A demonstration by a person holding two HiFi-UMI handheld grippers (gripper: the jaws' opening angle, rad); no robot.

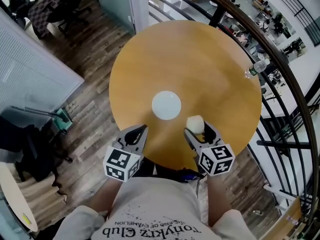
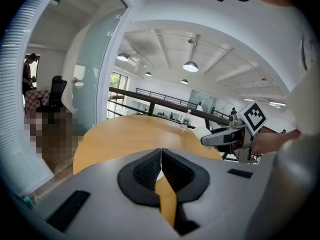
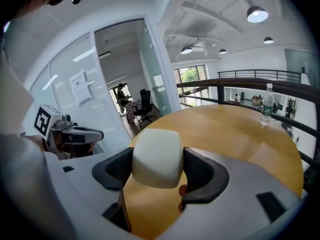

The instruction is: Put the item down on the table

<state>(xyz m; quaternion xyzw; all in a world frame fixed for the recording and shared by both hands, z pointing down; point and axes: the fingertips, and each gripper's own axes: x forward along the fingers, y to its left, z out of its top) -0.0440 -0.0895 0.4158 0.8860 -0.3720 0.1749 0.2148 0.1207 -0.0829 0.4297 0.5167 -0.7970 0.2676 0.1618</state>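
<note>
Over the near part of a round wooden counter point(image 1: 200, 59), the person's right tool point(image 1: 199, 129) is clenched on a cream block point(image 3: 156, 156). The block is pinched by its two sides between the dark pads. It hangs just right of a white disc point(image 1: 166, 105) lying at the counter's middle, and appears clear of the wood, though no view settles that. The left tool point(image 2: 161, 171) hovers over the near left edge with its jaws pressed together on nothing.

The set-down looks ready but not yet begun, and the risks lie in where and how the jaws part. The block sits close to the near rim. Let go from height, or with the tool tilted, a rounded and possibly soft piece like this could bounce or tumble off the edge toward the person. A drift to the left could land it partly on the disc, where it might rock. Opening unevenly could drag the block sideways on one pad. The water bottle point(image 1: 257, 68) at the far right edge, beside the railing point(image 3: 225, 82), stands well apart and seems out of danger.
</note>
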